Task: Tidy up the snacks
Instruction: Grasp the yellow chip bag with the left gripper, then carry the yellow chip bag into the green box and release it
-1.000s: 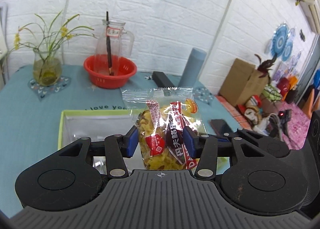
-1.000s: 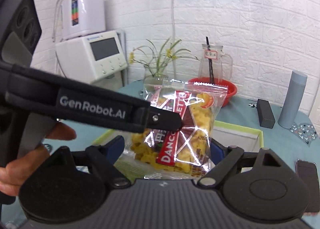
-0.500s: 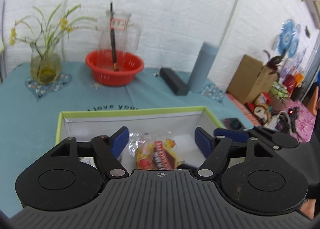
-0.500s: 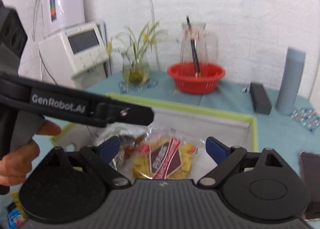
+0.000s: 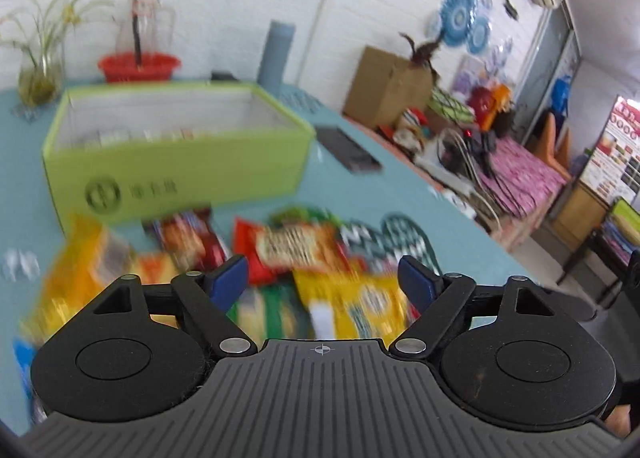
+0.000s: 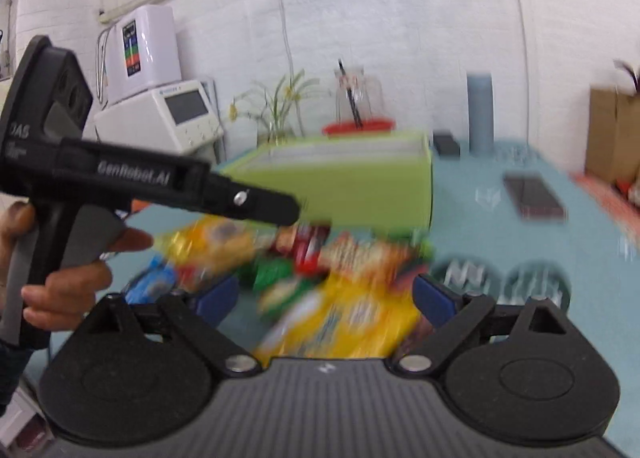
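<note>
Snacks (image 5: 304, 258): loose pile on table (image 5: 400, 194), just before green box (image 5: 176, 162). Left gripper (image 5: 322, 278) and right gripper (image 6: 326, 294) both spread, empty, over pile. Yellow bag (image 6: 352, 322) lies nearest, between right jaws, long axis unclear.

Bright, even indoor light; heavy motion blur smears both views, and fisheye distortion bends the darkened edges.

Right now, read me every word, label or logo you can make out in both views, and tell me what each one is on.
"GenRobot.AI": on the side of the left tool, seen from the right wrist view.
"DAS" or similar: on the same tool's rear body, partly cut off.
Green box: round logo and a few characters, too blurred to read.
Snack packets: printing motion-blurred, unreadable.
Jug: label too small.
Wall poster: unreadable.
</note>
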Demonstrator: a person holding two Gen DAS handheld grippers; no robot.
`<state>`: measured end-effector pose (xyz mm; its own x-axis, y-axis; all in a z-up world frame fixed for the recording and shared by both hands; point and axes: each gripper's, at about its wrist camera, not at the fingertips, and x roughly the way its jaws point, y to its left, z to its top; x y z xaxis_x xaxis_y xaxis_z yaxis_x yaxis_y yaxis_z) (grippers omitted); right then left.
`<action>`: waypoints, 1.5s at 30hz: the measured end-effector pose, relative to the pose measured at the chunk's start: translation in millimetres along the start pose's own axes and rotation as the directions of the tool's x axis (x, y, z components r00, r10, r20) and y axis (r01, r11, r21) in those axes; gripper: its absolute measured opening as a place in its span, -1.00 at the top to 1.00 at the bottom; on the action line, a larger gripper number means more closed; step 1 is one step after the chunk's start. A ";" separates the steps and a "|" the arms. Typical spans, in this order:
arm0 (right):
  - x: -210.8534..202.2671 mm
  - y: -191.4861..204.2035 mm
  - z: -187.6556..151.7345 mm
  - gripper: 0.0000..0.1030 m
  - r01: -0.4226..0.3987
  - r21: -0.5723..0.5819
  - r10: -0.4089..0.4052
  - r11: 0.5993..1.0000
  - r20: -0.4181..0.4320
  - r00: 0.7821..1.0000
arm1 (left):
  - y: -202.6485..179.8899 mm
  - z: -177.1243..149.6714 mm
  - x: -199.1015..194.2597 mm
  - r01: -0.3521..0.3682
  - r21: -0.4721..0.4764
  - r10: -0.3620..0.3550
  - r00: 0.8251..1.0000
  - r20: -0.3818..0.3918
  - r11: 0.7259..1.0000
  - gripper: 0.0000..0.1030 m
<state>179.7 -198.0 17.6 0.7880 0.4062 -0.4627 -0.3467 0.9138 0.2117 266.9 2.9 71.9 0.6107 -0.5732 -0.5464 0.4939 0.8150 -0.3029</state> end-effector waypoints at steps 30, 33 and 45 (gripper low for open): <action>1.9 20.6 -32.1 -0.82 -0.028 -0.079 0.023 0.997 -0.064 0.998 | -6.2 -62.3 -11.2 -0.041 -0.107 0.024 0.987 -0.158 0.993 0.07; 10.4 16.0 -34.5 -0.82 -0.048 -0.037 0.045 0.998 -0.076 0.996 | -5.3 -64.6 1.6 -0.034 -0.123 0.010 0.982 -0.191 0.992 0.16; -2.4 37.7 -10.0 -0.48 -0.053 -0.185 0.053 0.981 -0.004 0.999 | -24.9 -36.0 -21.2 0.015 -0.102 -0.023 0.997 -0.080 0.995 0.56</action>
<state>159.6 -164.4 18.1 0.7663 0.4543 -0.4544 -0.4763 0.8763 0.0727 219.4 -2.1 62.9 0.5481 -0.5829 -0.5998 0.4372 0.8110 -0.3886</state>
